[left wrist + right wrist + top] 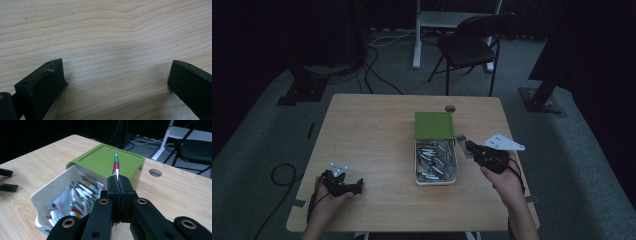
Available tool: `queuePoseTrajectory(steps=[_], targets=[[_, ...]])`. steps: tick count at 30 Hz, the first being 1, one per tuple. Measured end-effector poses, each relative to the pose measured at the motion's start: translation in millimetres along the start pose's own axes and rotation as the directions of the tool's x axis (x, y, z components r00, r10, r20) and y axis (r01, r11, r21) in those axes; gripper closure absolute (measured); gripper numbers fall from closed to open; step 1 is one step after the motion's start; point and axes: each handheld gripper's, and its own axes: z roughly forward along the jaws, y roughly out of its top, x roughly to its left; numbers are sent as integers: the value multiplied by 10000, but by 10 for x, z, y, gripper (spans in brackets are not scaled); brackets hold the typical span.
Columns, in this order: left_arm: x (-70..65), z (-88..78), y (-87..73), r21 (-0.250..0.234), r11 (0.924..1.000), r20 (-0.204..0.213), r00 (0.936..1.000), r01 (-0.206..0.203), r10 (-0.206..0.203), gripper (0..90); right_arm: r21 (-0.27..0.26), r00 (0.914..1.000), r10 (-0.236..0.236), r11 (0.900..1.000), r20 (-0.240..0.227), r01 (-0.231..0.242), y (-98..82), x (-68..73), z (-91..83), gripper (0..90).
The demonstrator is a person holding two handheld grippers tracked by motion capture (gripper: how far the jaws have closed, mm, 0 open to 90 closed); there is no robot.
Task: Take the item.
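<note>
A white box (pixel 435 181) of several silver sachets (pixel 434 161) sits right of the table's middle, and its green lid (pixel 434 125) is slid back over the far end. Just right of the box, my right gripper (pixel 466 145) is lifted off the table. In the right gripper view it (pixel 118 180) is shut on one sachet (pixel 116 164), seen edge-on with red and green print, standing up above the box (pixel 47 192) and lid (pixel 107 158). My left gripper (pixel 358 185) rests near the front left of the table, its jaws (pixel 115 80) wide apart over bare wood.
The wooden table (pixel 372 130) has a round cable hole (pixel 450 108) behind the lid. A folding chair (pixel 472 45) and a white desk leg (pixel 417 35) stand beyond the far edge. Cables lie on the floor to the left.
</note>
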Motion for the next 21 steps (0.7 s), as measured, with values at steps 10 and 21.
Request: queuePoseTrajectory(steps=[10,21], targets=[[0,0,0,-3,10000,1,10000,5,-5,17,328,9973,306,9989,667,-328,-220,-264,-89,896],[0,-1,0,8,10000,2,10000,3,-3,17,681,9854,761,9939,1523,-873,-499,-581,-196,895]])
